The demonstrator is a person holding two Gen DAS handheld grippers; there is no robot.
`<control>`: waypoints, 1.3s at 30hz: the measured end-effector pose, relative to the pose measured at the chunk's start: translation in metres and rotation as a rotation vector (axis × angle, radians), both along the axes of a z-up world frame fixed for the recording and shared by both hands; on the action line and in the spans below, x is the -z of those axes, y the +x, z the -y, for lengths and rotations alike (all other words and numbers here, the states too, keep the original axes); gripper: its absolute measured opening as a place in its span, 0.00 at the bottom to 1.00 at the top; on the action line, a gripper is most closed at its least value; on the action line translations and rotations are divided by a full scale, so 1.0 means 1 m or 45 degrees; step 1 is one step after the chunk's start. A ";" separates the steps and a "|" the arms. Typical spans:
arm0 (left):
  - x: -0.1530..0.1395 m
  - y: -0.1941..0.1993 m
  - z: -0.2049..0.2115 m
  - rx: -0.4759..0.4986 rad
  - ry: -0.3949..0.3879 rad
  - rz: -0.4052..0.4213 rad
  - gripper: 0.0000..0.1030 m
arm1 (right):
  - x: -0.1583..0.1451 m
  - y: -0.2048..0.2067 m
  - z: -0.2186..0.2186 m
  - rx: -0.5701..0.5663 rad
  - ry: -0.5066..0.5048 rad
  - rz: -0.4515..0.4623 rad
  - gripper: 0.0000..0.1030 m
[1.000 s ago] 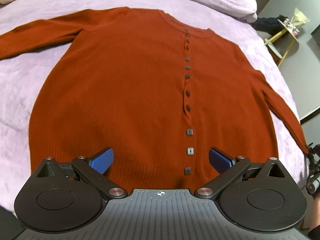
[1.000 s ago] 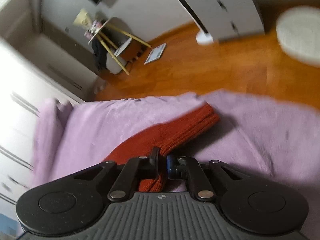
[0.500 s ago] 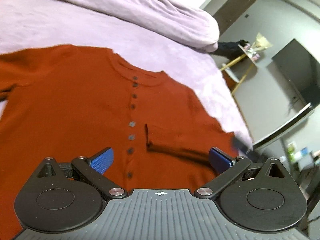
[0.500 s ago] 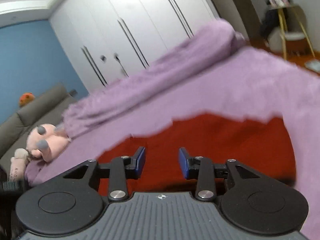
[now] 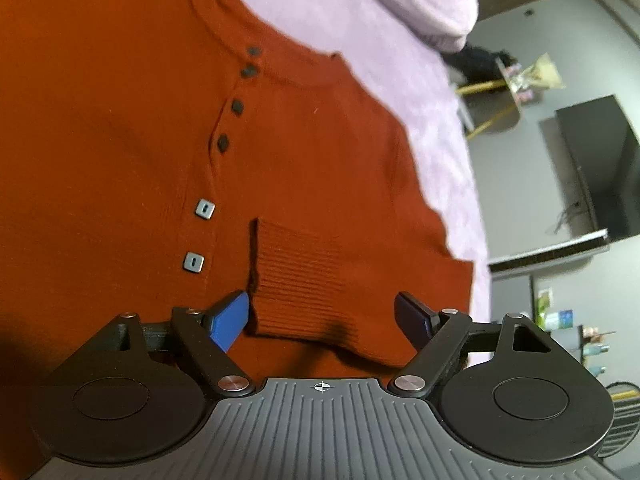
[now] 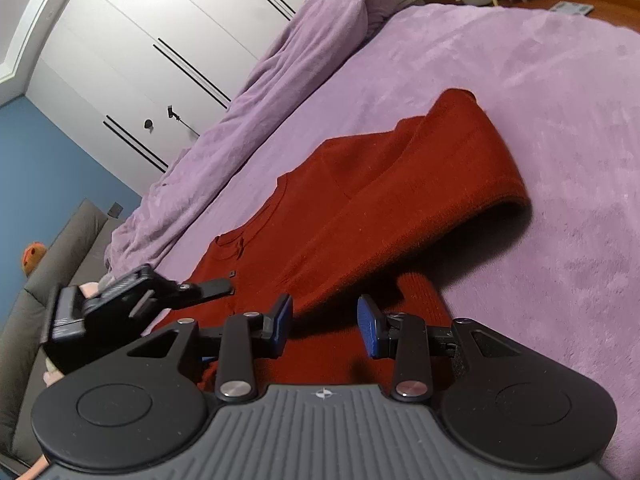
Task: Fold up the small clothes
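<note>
A rust-red buttoned cardigan (image 5: 120, 160) lies flat on the purple bed (image 5: 360, 20). Its right sleeve is folded across the chest, with the ribbed cuff (image 5: 300, 280) lying beside the button row. My left gripper (image 5: 322, 314) is open, low over the cuff, which sits between its blue pads. In the right wrist view the folded sleeve (image 6: 420, 208) forms a raised loop at the cardigan's side. My right gripper (image 6: 324, 320) is open and empty just above the cardigan near the sleeve. The left gripper (image 6: 132, 296) shows at the left of that view.
A rumpled purple duvet (image 6: 280, 72) lies along the far side of the bed. White wardrobes (image 6: 140, 40) and a grey sofa (image 6: 48, 264) stand beyond. A side table with yellow legs (image 5: 504, 92) and a dark screen (image 5: 596, 168) stand past the bed's right edge.
My right gripper carried the sleeve over the chest, opened and let it go. My left gripper moved up the cardigan and now sits low over the cuff.
</note>
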State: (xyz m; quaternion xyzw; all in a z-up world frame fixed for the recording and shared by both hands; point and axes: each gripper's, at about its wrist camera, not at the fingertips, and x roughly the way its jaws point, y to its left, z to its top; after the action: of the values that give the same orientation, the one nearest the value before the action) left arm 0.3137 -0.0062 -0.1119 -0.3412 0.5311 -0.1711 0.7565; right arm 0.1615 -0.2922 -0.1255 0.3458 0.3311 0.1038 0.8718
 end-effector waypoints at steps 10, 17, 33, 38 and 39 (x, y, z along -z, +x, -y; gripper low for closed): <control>0.009 0.017 0.008 0.009 -0.009 -0.041 0.16 | 0.000 0.005 -0.005 -0.022 0.023 -0.016 0.34; -0.031 0.029 0.009 0.034 -0.018 0.154 0.08 | -0.004 0.017 -0.009 -0.044 0.037 -0.029 0.34; -0.030 0.030 -0.147 -0.269 0.454 0.203 0.08 | 0.019 0.069 0.003 0.199 0.206 -0.067 0.44; -0.029 0.037 -0.144 -0.270 0.471 0.243 0.08 | 0.026 0.080 -0.005 0.253 0.176 -0.113 0.13; -0.034 0.039 -0.143 -0.274 0.474 0.281 0.08 | 0.024 0.084 -0.009 0.244 0.117 -0.125 0.08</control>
State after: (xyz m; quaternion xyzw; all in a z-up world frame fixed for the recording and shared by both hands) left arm 0.3522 0.1368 -0.0781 -0.2296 0.4281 -0.0248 0.8737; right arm 0.2450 -0.2832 -0.1490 0.4201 0.3336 0.0179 0.8437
